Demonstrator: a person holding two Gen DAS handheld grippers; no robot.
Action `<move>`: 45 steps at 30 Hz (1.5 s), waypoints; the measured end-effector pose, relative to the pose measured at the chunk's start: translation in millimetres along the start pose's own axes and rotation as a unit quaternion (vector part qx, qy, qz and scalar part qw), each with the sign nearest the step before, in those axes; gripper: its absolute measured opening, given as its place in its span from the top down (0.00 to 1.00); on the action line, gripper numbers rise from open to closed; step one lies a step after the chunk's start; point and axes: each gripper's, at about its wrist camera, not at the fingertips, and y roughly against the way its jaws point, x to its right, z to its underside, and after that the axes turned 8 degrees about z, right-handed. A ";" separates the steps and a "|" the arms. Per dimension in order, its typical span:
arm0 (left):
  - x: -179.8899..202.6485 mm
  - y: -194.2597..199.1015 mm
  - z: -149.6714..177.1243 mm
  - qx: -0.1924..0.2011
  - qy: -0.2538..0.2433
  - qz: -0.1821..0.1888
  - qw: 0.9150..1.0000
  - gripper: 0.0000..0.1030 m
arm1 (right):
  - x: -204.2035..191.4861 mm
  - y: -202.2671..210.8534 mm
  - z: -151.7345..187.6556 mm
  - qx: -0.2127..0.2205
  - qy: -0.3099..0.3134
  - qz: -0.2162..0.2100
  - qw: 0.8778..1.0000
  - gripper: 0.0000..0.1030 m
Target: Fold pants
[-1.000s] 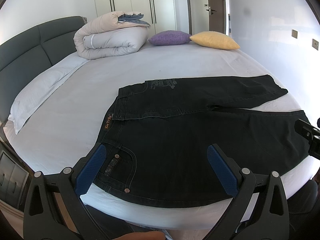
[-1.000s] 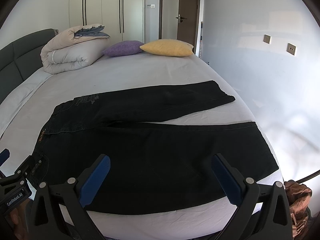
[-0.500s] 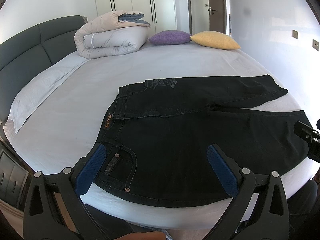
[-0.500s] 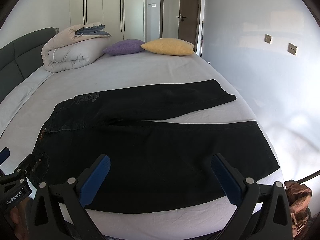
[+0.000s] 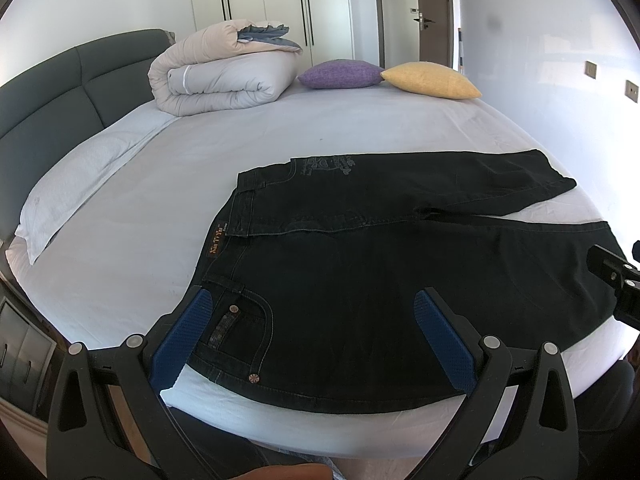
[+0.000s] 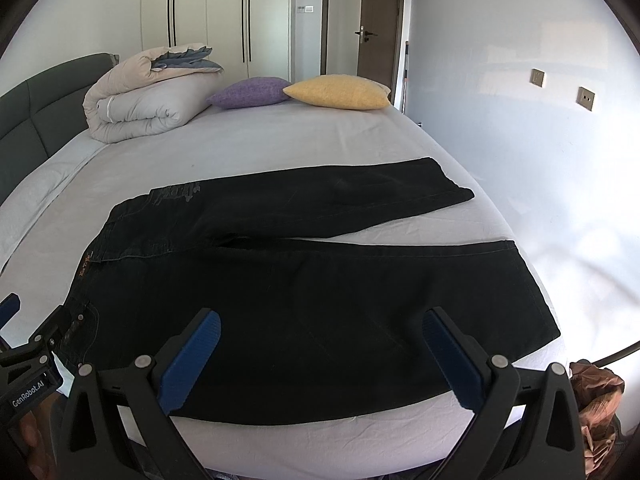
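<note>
Black jeans (image 5: pixel 380 264) lie flat on the white bed (image 5: pixel 200 160), waistband to the left and both legs spread to the right; they also show in the right wrist view (image 6: pixel 320 280). My left gripper (image 5: pixel 312 312) is open and empty, hovering over the near waist and pocket corner. My right gripper (image 6: pixel 320 328) is open and empty, over the near leg close to the bed's front edge. Each gripper shows at the edge of the other's view.
A rolled duvet (image 5: pixel 224 76), a purple cushion (image 5: pixel 340 74) and a yellow cushion (image 5: pixel 432 80) sit at the far side. A dark headboard (image 5: pixel 60 80) runs along the left. A brown cloth (image 6: pixel 596 396) lies beyond the bed's right corner.
Both grippers have drifted very slightly; the jeans have not moved and both grippers stay open.
</note>
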 end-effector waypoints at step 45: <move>-44.7 -100.1 -10.7 -0.054 0.015 0.082 0.995 0.00 | -29.7 -75.6 -44.1 -0.003 0.088 -0.117 0.989 0.00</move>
